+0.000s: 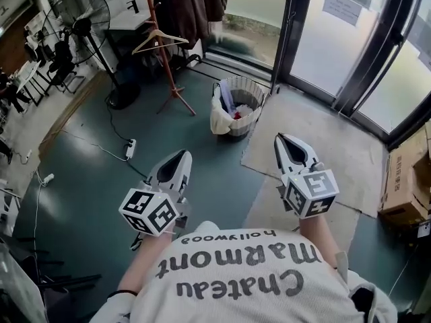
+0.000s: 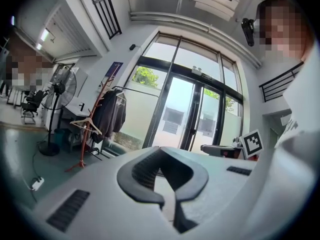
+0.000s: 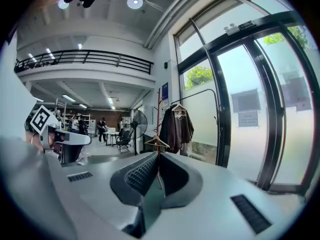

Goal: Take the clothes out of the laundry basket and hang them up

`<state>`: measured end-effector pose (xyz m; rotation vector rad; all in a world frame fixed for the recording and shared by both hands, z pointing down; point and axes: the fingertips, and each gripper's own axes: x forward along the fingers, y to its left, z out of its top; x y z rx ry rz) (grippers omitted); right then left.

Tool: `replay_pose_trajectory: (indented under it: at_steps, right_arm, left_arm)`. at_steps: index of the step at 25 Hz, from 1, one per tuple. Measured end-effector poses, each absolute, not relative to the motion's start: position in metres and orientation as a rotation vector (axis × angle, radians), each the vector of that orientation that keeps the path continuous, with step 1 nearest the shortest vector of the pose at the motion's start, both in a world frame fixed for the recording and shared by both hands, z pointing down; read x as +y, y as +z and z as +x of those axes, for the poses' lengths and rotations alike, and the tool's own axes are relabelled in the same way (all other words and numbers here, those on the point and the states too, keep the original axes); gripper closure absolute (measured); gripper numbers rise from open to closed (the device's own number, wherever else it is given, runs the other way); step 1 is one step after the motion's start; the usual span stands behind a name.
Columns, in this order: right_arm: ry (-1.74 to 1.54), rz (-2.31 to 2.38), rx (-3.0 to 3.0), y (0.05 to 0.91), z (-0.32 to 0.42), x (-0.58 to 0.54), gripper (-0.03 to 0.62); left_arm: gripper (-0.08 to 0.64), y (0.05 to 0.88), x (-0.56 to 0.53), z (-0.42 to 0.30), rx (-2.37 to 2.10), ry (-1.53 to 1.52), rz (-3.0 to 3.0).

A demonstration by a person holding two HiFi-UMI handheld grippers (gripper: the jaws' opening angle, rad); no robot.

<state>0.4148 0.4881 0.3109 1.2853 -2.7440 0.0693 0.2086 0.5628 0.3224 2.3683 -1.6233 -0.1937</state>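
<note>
Left gripper (image 1: 182,155): lower left of centre in the head view. Its jaws are pressed together with nothing between them, and it points up-frame.
Right gripper (image 1: 280,138): right of centre in the head view, level with the left one. Its jaws are also closed tight and it holds nothing.
Laundry basket (image 1: 250,85): upper middle of the head view, standing on the dark floor at the corner of the mat. A pale liner hangs over its rim. It is well apart from both grippers.
Clothes (image 1: 232,106): bundled inside the basket, light cloth with a bit of red showing.
Coat rack (image 1: 176,94): a red pole on spread feet, just left of the basket and running up to the top edge.
Jackets (image 1: 185,5): dark, hanging at the top of the rack at the upper edge of the frame.
Hanger (image 1: 159,32): bare wood, hanging on the rack below the jackets.
Fan (image 1: 84,9): a standing fan in the upper left corner.
Power strip (image 1: 130,148): white, lying on the floor left of centre with a cable running from it.
Mat (image 1: 316,153): tan, right of the basket and below the doors.
Glass doors (image 1: 350,52): dark-framed, in the upper right.
Cardboard boxes (image 1: 407,180): stacked at the right edge.
Shirt (image 1: 242,281): the person's pale printed top, at bottom centre.
</note>
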Motion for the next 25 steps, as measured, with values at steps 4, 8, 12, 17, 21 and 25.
replay_pose_trajectory:
  at_steps: [4, 8, 12, 17, 21, 25]
  right_arm:
    - [0.270, 1.306, -2.751, 0.327, 0.421, 0.469, 0.561]
    - [0.311, 1.343, -2.701, 0.343, 0.417, 0.442, 0.562]
    - [0.281, 1.381, -2.642, 0.348, 0.403, 0.401, 0.561]
    - [0.271, 1.429, -2.628, 0.336, 0.366, 0.340, 0.561]
    - [0.289, 1.482, -2.643, 0.322, 0.341, 0.295, 0.561]
    - [0.297, 1.529, -2.680, 0.310, 0.314, 0.259, 0.561]
  left_arm:
    - [0.552, 0.333, 0.543, 0.201, -1.614, -0.177, 2.336]
    - [0.552, 0.345, 0.508, 0.193, -1.559, -0.173, 2.354]
    - [0.552, 0.349, 0.458, 0.177, -1.503, -0.192, 2.360]
    - [0.552, 0.339, 0.390, 0.139, -1.488, -0.171, 2.396]
    - [0.552, 0.323, 0.343, 0.108, -1.483, -0.168, 2.428]
    - [0.552, 0.312, 0.306, 0.074, -1.492, -0.186, 2.442]
